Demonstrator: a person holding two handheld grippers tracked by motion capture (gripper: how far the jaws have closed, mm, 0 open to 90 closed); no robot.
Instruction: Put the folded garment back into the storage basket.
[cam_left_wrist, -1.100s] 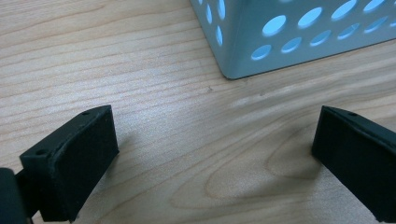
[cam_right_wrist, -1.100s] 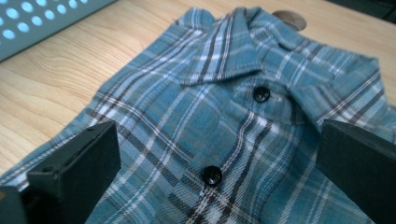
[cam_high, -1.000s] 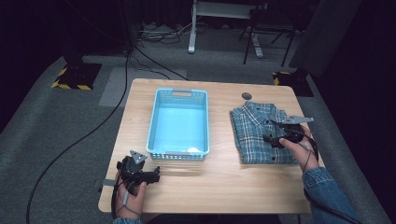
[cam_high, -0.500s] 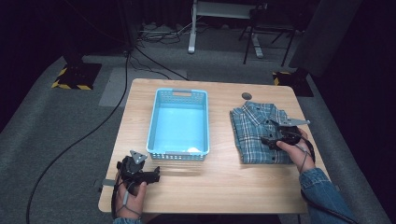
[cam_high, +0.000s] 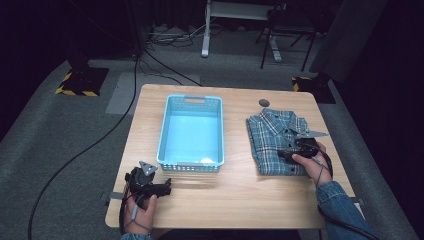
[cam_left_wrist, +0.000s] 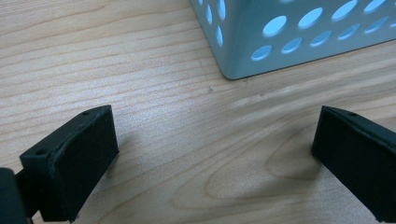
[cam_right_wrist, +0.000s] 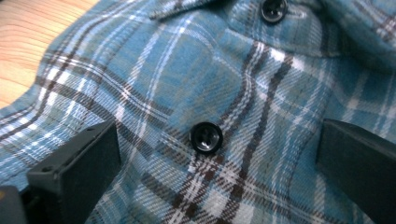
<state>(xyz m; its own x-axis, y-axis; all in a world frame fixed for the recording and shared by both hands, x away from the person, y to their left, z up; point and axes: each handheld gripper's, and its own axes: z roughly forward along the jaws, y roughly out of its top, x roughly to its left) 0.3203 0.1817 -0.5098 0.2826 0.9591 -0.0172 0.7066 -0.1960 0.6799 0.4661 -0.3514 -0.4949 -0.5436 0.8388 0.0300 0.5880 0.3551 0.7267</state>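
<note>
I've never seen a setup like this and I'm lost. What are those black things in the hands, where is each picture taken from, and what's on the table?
A person sits at a wooden table and holds a hand-operated two-jaw gripper in each hand. The high view looks down from above. The left gripper rests low over bare wood near a corner of the blue basket. The right gripper is over a folded plaid shirt. The other two pictures come from cameras riding on the grippers. In the left gripper view, open jaws frame wood and the basket's corner. In the right gripper view, open jaws frame the shirt and a black button. Nothing is held.
</note>
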